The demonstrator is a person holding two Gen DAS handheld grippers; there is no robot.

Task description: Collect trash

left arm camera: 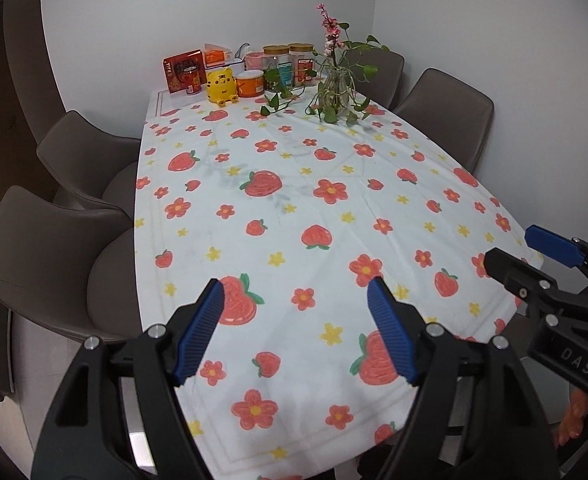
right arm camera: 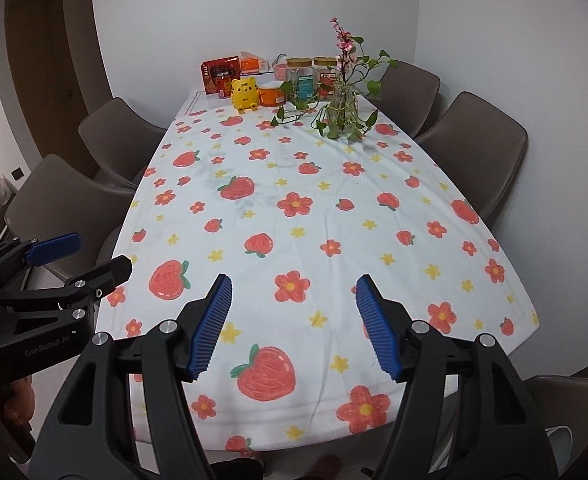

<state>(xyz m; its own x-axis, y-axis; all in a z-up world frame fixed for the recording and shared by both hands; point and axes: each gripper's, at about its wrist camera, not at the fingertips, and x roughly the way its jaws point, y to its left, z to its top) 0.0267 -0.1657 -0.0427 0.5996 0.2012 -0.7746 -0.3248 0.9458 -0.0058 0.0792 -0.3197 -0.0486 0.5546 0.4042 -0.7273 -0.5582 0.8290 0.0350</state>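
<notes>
Hovering over strawberry-print tablecloth (left arm camera: 294,216) | left gripper (left arm camera: 296,332) fingers spread, empty | right gripper (right arm camera: 291,328) fingers spread, empty

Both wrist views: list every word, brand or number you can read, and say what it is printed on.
"GenRobot.AI": on the body of the left tongs, in the right wrist view.
"DAS": on the body of the right tongs, cut off by the edge of the left wrist view.
Red box, can, orange tub, jars: print too small and blurred to read.

White tablecloth (left arm camera: 294,220) with red strawberries and flowers, yellow bear toy (left arm camera: 221,86) beyond it, brown chairs (left arm camera: 53,256) beside it, blue gripper pads (left arm camera: 199,332)
</notes>
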